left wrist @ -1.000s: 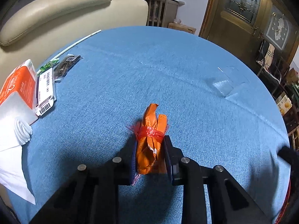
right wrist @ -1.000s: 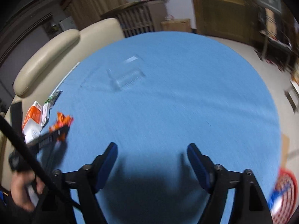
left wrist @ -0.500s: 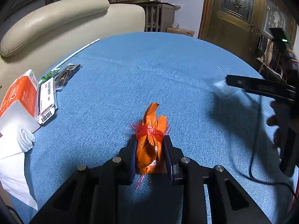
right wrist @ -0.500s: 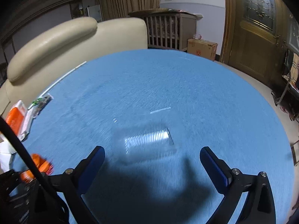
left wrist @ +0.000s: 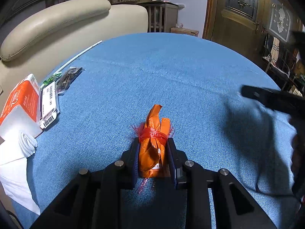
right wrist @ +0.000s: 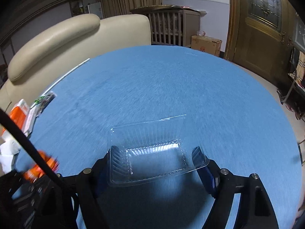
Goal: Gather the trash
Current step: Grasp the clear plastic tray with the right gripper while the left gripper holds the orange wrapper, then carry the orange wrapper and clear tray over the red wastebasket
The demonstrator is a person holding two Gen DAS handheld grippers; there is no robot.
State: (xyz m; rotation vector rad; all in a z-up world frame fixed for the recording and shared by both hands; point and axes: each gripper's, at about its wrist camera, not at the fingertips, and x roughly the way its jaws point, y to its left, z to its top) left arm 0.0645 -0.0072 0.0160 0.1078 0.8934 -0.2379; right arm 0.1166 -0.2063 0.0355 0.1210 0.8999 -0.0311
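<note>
Right tool (right wrist: 155, 158), spread wide, now straddles clear tray (right wrist: 150, 152); left tool (left wrist: 153, 152) still clamps orange wrapper (left wrist: 153, 143).

Very little can be read here. In the left wrist view a white label (left wrist: 48, 103) lying at the left edge of the blue tablecloth (left wrist: 171, 80) carries a black barcode and several lines of small print, too small to make out. Beside it, the orange-and-white tissue pack (left wrist: 21, 99) bears white printing and a rounded logo, also illegible. The orange wrapper (left wrist: 153, 143) has a small white patch near its lower end with marks too fine to read. In the right wrist view a cardboard box (right wrist: 206, 44) on the floor shows a red round emblem with a triangle inside; no words can be made out.
</note>
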